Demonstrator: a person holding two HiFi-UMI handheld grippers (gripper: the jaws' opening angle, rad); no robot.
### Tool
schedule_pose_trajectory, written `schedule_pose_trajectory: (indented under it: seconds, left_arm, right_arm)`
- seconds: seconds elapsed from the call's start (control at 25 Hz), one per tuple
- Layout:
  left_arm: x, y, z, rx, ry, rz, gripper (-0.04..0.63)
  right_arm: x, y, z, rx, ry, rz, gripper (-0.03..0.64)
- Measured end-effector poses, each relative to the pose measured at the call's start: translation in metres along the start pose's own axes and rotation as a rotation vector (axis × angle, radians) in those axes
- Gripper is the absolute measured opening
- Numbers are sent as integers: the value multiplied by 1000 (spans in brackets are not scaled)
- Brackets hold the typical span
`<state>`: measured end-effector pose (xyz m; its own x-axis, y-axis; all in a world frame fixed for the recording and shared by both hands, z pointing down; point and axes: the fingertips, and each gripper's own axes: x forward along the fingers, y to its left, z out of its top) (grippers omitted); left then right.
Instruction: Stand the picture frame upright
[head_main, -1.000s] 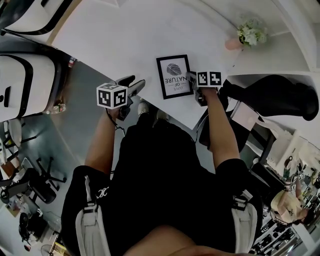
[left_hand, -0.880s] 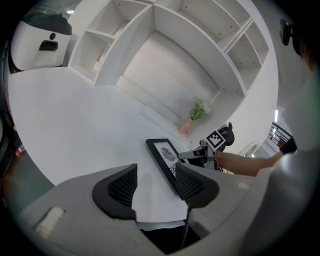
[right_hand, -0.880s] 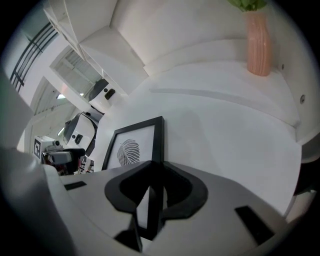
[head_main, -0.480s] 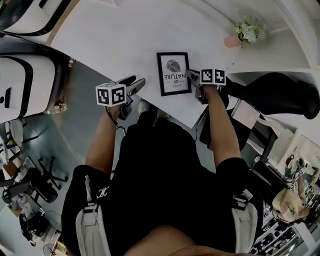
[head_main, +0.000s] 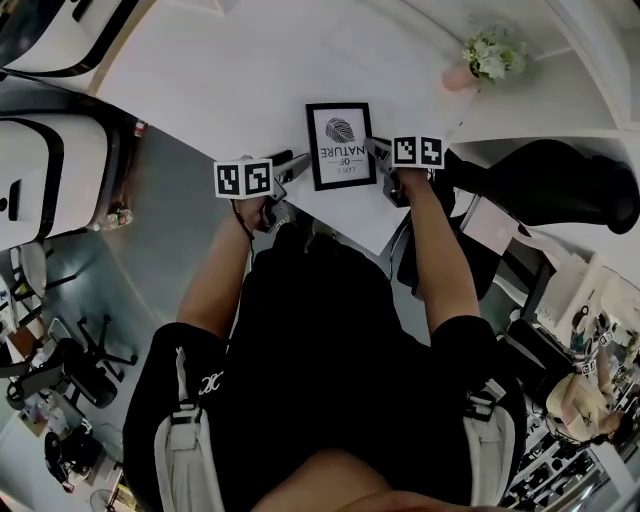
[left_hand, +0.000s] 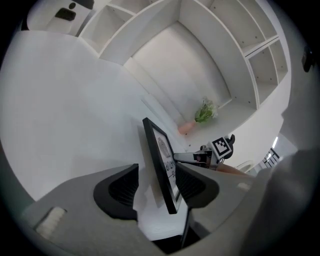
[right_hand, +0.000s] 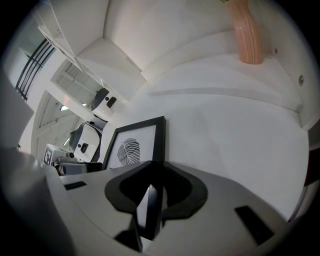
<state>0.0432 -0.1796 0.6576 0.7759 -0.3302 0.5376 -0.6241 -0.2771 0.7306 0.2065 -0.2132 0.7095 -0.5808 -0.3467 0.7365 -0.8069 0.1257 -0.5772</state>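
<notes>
**Frame sits between both tongs**

Head view: the picture frame (head_main: 341, 146) is on the table (head_main: 230, 90), well apart from the vase (head_main: 462, 80). Left gripper view: the left gripper (left_hand: 157, 184) is spread loosely around the frame's edge, not pinching. Right gripper view: the right gripper (right_hand: 152, 192) is clenched on the frame's side.

The black rectangular picture frame (head_main: 341, 145) is on the white worktop (head_main: 230, 80), near its front edge. The left claw (head_main: 295, 165) is at the frame's left side and the right claw (head_main: 376, 150) at its right side. A pink vase of flowers (head_main: 465, 78) stands well behind the frame and to the right, in front of a white shelf unit (left_hand: 200, 55).
</notes>
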Motion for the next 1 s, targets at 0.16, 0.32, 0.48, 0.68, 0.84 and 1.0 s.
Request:
schedule_pose_trajectory:
  seconds: [0.16,0.32,0.48,0.68,0.84,1.0]
  left_arm:
    - [27,-5,-2,-34,21,-12,236]
    - [43,-4,-3,-51,34,11,236]
    - [53,-3,-7,-74,53,28,214]
    - [55,-1,-7,-95,41,48,117]
    - [53,-2,-5,-110,15,47,114]
    - [49,-10,0,-56,-17,52,106]
  right_arm:
    - [2,-2,1,-12,2,0,74]
    - [1,-3,1,-14,-4,7,74]
    - [1,-3,1,-13,-7,12,74]
    - [1,-4,2,-20,-15,11,74]
    - [1,-3,2,-14,-20,12,74]
    - [-8,1,1,-32,-43,12,74]
